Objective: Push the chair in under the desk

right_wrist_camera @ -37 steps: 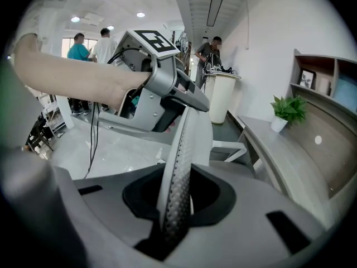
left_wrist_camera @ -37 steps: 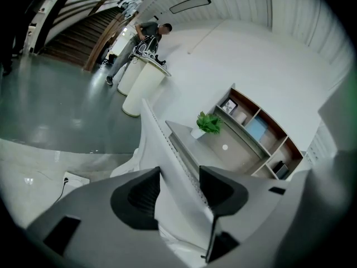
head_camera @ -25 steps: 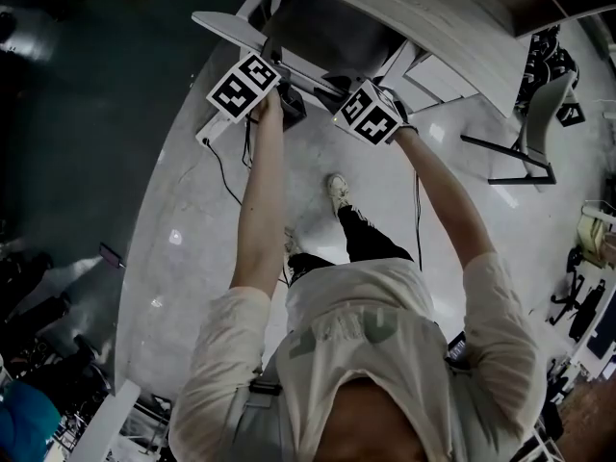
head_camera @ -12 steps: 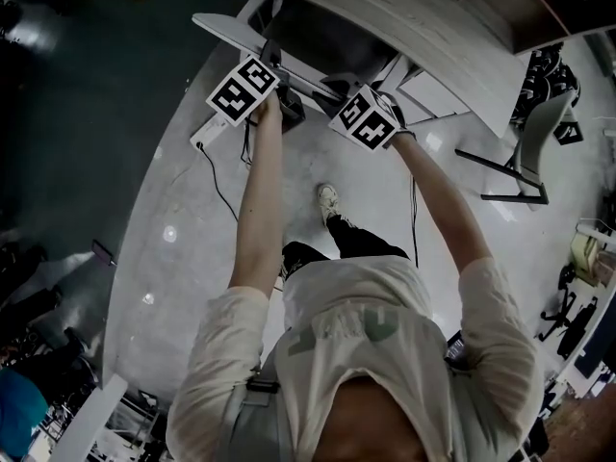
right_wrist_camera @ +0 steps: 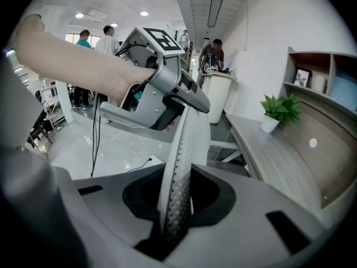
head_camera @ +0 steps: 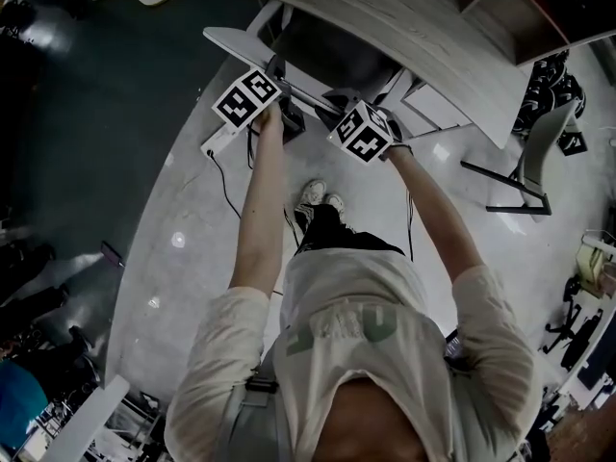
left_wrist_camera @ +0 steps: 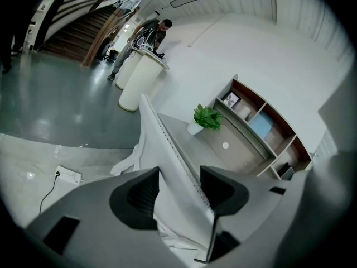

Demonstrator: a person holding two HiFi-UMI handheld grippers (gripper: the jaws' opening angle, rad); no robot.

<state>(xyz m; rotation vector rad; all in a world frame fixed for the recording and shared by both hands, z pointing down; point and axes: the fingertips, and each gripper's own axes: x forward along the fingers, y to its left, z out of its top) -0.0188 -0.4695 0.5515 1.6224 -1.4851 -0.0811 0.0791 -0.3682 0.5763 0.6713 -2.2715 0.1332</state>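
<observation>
Since both claws bite on the top edge of the chair, the hold is already where a push works best: high on the backrest, one grip toward each side of it. The left claw stands fairly wide, with the white shell filling the gap between its pads. The right claw is closed down narrow on the thin perforated rim, seen edge-on.

The chair stands just in front of the desk, its backrest parallel to the desk's front edge. The dark seat appears to reach partly beneath the desk, though how far it goes under I cannot tell.

By the look of it, the shell is a thin moulded plastic sheet, so it is probably light and somewhat springy rather than rigid. A hard shove at the rim would likely bend the back toward the desk before the frame moves. The smooth plastic may slip in the pads, though the rows of holes should give some purchase.

White frame legs show below the desk's edge. Whether they end in glides or castors is not visible, so they may drag on the glossy floor. Even pressure from both claws should keep the chair square to the desk.
</observation>
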